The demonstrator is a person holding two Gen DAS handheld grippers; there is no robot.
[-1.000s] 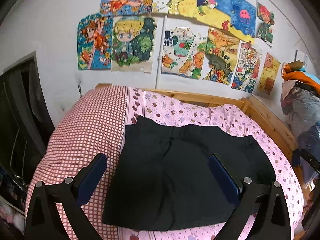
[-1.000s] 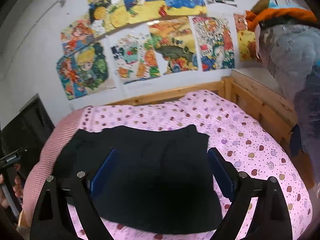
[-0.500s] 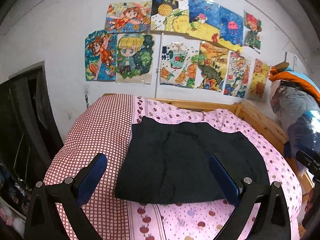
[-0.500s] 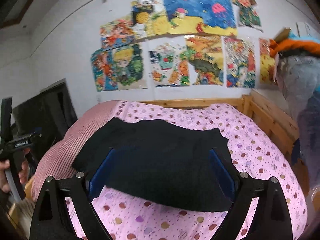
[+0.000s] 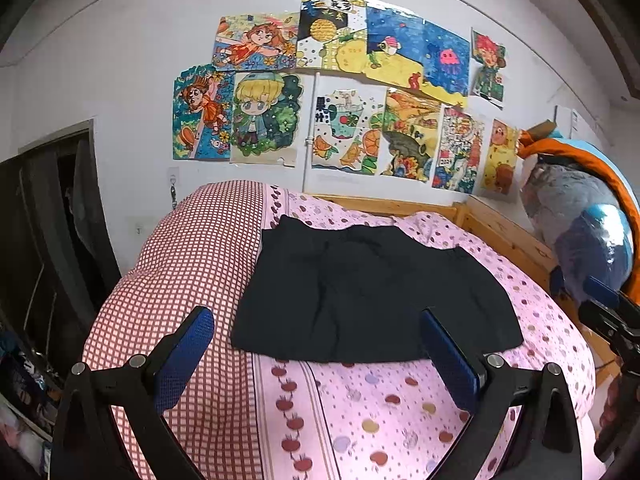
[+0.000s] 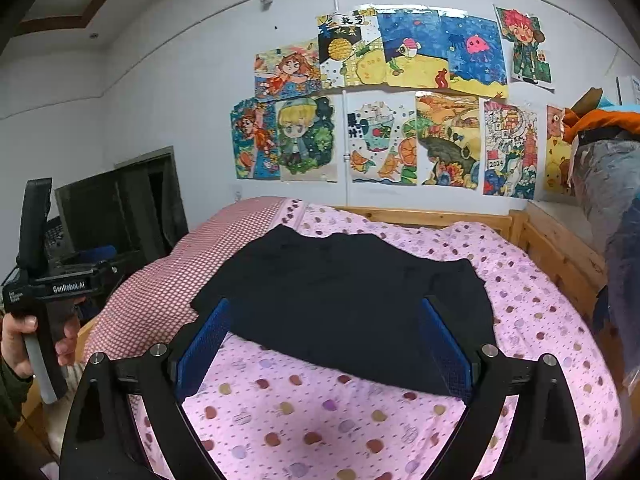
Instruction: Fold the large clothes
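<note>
The black garment lies folded flat on the bed, a squat dark slab on the pink spotted quilt, its left edge just touching the red-checked part of the bedding. Its creases and seams barely show against the dark cloth, so I cannot tell what sort of garment it is. Nothing is holding it.

At the far left a dark doorway shows only shadow inside. Low in the left corner of the left wrist view some clutter is cut off and too blurred to name. From the right wrist view the left gripper is seen from the side in a bare hand, off the left side of the bed; in its own view the left gripper's blue pads stand wide apart, above the near edge of the quilt, clear of the cloth. The right gripper is spread wide as well, its pads over the near edge of the garment without gripping it.

Drawings cover the far wall above the wooden bed frame. At the right, a heap of grey and orange clothing is cut off by the frame edge.
</note>
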